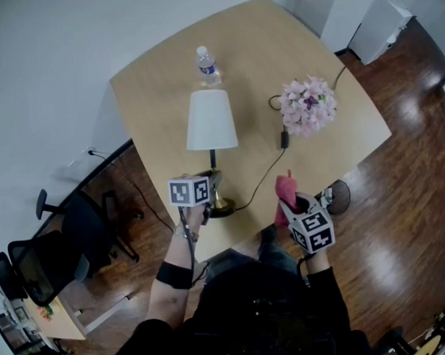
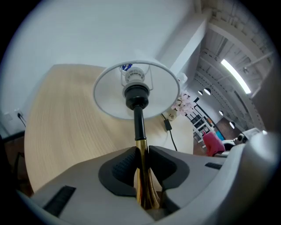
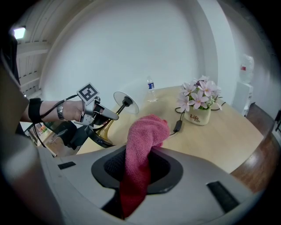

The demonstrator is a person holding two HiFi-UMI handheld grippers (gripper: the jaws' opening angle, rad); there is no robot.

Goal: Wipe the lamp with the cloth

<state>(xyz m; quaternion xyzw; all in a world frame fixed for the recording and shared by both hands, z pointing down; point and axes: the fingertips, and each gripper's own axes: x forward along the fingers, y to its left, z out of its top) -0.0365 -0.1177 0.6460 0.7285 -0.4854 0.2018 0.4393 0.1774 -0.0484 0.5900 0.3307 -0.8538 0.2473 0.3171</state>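
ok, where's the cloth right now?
The pink cloth is clamped in the right gripper, at the head view's lower centre-right, over the near edge of the table, just right of the lamp and clear of it.

The table (image 1: 153, 102) was made of light wood and had a curved edge. It stood on a dark, shiny wood floor (image 1: 400, 202). The lamp (image 1: 211, 120), with its white shade and gold foot, stood on the table near the edge closest to the person. Behind the lamp, farther from the person, stood a clear water bottle (image 1: 207, 65) with a blue label. To the right of the lamp were pink flowers (image 1: 308, 105) in a white pot (image 3: 197, 115). A black cord (image 1: 263, 180) lay on the table top, running from the lamp's foot toward the flowers. Left of the lamp, off the table, a black chair (image 1: 56, 246) stood on the floor.
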